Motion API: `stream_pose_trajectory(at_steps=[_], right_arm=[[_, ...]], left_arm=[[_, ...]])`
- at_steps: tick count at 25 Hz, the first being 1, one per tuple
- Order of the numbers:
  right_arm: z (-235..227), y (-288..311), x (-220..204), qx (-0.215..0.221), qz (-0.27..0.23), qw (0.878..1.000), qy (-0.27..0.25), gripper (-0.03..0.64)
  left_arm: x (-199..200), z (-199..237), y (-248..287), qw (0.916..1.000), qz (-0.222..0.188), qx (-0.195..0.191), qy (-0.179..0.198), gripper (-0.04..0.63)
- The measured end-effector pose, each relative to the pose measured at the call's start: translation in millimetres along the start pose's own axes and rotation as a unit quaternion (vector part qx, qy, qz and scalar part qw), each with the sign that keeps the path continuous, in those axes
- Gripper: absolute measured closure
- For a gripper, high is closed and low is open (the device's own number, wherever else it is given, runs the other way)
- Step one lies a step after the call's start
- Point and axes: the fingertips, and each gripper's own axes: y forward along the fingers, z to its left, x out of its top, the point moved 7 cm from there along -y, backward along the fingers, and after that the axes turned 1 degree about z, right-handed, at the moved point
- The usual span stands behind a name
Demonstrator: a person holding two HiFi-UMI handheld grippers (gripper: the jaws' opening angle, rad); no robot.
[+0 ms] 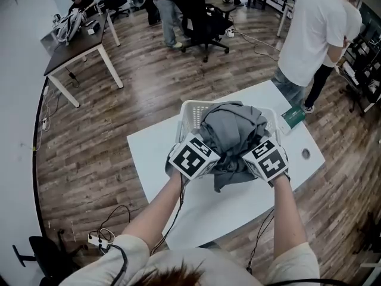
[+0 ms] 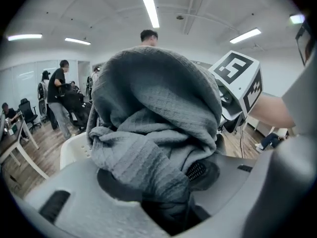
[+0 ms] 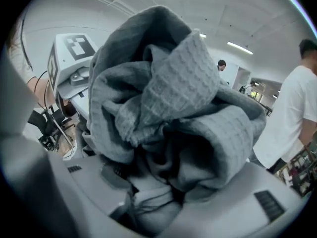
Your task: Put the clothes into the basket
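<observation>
Holding the clothes: one grey knitted bundle, bunched, at the centre of the head view. Its bulk is over the white basket, and a lower fold hangs past the near rim toward the person.

Left gripper: jaws clamped on a thick fold of the knit, which fills the lower middle of the left gripper view.

Right gripper: likewise clenched on bunched cloth, in the lower middle of the right gripper view.

Relation: the bundle lies ahead of both grippers and between them. Its long axis runs side to side from one grip to the other, and neither hand is nearer. The basket sits just beyond and beneath the load, so the coming move is judged a short push forward and down, then letting go, taking care that the hanging fold clears the near rim.

Support: white table.

Surroundings: a person in a white shirt, upper right; a desk, upper left.
</observation>
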Motion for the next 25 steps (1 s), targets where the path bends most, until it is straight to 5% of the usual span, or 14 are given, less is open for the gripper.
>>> stream_pose_trajectory(at_steps=[12,23,25], right_arm=[[-10,0,-15,-0.012,0.078,0.996,0.046,0.293],[-2,-37,18,-0.038,-0.042,0.996,0.067,0.296],[4,-43,21,-0.054,-0.063,0.994,0.068,0.409]], left_arm=[[-13,16,-2,0.9964,0.019,0.011,-0.082,0.328],[13,10,-32,0.9966,-0.04,0.053,-0.049,0.331],[14,4,-36,0.9958,-0.054,0.057,-0.048,0.362]])
